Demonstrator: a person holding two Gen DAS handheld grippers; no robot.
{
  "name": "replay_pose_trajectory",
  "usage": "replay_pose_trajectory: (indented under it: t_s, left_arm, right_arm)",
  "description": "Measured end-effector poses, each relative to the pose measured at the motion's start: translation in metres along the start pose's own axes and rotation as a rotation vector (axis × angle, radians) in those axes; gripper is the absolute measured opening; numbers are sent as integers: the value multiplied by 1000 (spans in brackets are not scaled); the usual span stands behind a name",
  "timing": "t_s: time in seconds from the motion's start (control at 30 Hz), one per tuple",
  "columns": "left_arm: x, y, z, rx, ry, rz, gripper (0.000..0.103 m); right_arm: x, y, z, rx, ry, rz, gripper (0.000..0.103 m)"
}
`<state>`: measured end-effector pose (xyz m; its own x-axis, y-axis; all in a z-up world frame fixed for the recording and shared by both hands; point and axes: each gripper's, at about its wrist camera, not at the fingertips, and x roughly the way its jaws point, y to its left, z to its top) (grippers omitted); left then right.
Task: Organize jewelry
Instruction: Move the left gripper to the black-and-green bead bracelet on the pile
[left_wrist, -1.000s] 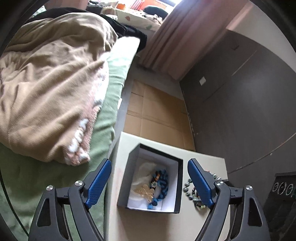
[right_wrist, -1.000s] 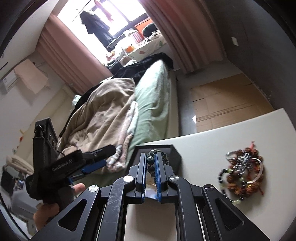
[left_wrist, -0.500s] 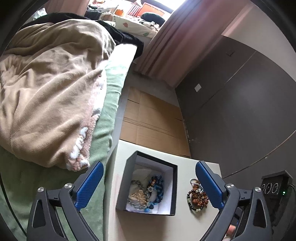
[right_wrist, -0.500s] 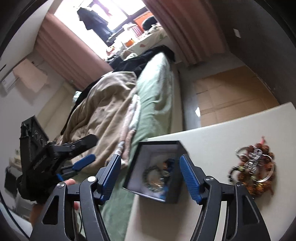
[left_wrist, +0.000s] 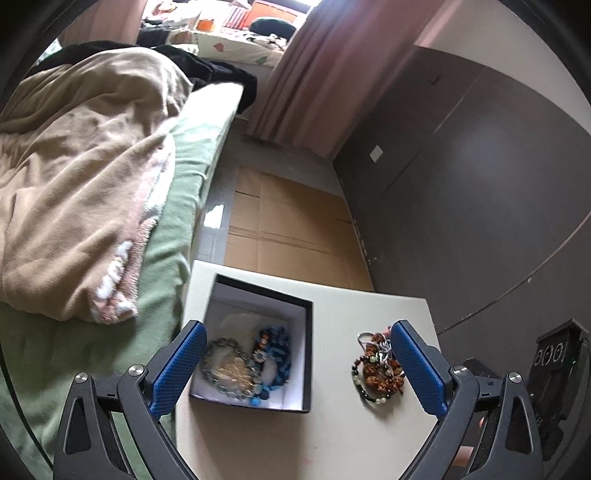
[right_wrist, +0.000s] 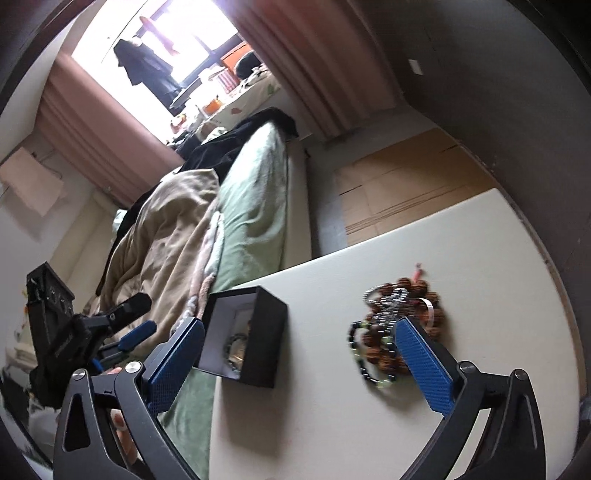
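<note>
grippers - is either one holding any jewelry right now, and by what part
Nothing is held. The left gripper is open and the right gripper is opening, both empty above the table.

Green bed (left_wrist: 173, 206) with tan blanket (left_wrist: 81, 177), pink curtains (right_wrist: 317, 62), cardboard-covered floor (left_wrist: 288, 236), dark wall (left_wrist: 480, 192)

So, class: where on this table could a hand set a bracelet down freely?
Bare patches: the strip between the black box and the bead pile, and the table's near part before both. The box is crowded with jewelry.
</note>
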<state>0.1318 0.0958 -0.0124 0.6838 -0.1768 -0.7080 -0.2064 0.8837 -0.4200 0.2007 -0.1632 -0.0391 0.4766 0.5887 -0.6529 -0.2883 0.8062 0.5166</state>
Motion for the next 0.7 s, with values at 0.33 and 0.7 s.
replay_pose_trajectory:
  t_s: [0.33,0.7]
  left_arm:
    - [7,-43,-15,100,10,11,100]
    - [24,-79,-34,206,28,28,98]
  right_arm:
    - [-29,-31,4,7,-23,-79,103]
    - [-60,-53,9,16,-81,-151,103]
